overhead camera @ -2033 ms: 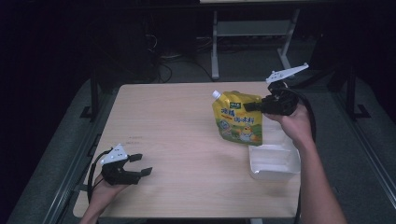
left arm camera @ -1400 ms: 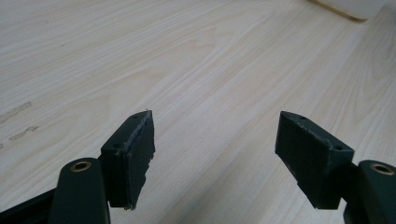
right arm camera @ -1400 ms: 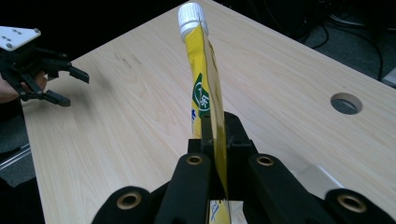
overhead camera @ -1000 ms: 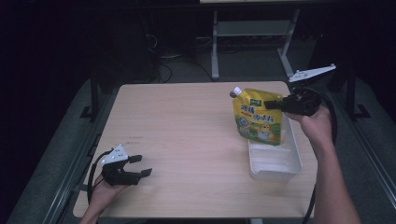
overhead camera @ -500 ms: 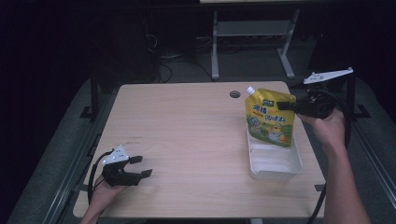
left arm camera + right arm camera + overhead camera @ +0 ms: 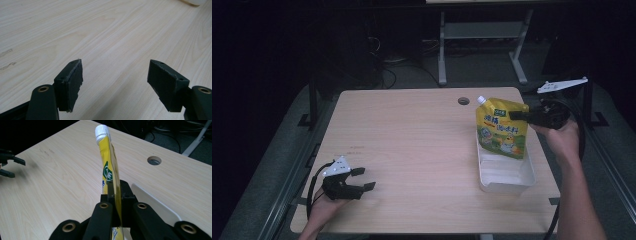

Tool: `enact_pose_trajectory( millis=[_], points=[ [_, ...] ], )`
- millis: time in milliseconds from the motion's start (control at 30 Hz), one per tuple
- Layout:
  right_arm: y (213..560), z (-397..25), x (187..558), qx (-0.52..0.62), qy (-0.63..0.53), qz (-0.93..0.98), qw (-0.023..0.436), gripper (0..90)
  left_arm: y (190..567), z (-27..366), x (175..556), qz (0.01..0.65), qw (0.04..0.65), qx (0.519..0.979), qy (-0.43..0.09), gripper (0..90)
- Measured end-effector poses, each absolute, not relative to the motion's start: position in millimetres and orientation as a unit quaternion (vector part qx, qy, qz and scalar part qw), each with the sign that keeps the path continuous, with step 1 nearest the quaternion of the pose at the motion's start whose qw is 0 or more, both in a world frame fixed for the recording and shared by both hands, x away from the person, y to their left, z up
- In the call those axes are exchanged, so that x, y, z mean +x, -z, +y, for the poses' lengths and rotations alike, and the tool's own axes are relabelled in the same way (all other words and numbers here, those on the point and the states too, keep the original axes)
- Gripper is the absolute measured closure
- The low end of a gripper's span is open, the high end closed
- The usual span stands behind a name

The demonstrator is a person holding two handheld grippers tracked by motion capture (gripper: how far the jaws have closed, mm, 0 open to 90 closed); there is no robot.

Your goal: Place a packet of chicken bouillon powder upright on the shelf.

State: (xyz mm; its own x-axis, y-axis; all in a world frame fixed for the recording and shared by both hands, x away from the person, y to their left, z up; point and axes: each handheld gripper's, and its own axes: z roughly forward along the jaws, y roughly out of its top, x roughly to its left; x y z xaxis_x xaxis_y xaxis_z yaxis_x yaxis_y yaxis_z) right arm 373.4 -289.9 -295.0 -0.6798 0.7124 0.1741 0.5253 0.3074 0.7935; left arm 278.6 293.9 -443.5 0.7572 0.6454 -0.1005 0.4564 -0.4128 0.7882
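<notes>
Above tray (image 6: 506,176); gripper-clamped pouch (image 6: 502,128)

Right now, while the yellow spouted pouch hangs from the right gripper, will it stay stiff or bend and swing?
The yellow spouted pouch probably flexes: in the right gripper view it curves above the jaws. Held by one upper edge in the right gripper, it may swing over the white tray. Its glossy film looks slippery, so it might slide.

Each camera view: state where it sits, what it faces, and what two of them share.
High view: above the person's side, looking down on the table; forearms, left gripper, right gripper show.
Left gripper view: rides the left gripper, open jaws over bare wood.
Right gripper view: rides the right gripper, jaws clamping the yellow pouch.
Shared: high and right gripper views show the pouch and white tray.
</notes>
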Motion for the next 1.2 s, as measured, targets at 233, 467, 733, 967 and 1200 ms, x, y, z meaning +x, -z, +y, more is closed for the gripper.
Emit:
enact_pose_trajectory(
  millis=[233, 467, 733, 967, 1200],
  points=[
    [305.5, -292.0, 373.4, 0.39, -0.448, 0.798, 0.102, 89.2, 443.6, 292.5, 277.8, 0.331, 0.431, 0.832, -0.11, 27.8],
    [317.4, -296.0, 373.7, 0.403, -0.452, 0.791, 0.091, 88.8, 443.7, 292.0, 278.4, 0.331, 0.43, 0.833, -0.109, 27.8],
    [328.5, -300.0, 372.7, 0.417, -0.467, 0.775, 0.082, 87.9, 443.5, 293.2, 278.1, 0.333, 0.431, 0.832, -0.111, 27.9],
    [334.3, -308.7, 369.7, 0.431, -0.474, 0.764, 0.078, 85.9, 443.5, 292.1, 278.4, 0.332, 0.429, 0.833, -0.11, 28.0],
    [337.9, -313.0, 366.2, 0.437, -0.475, 0.759, 0.084, 82.8, 443.6, 291.0, 278.5, 0.331, 0.426, 0.834, -0.111, 28.1]
  ],
)
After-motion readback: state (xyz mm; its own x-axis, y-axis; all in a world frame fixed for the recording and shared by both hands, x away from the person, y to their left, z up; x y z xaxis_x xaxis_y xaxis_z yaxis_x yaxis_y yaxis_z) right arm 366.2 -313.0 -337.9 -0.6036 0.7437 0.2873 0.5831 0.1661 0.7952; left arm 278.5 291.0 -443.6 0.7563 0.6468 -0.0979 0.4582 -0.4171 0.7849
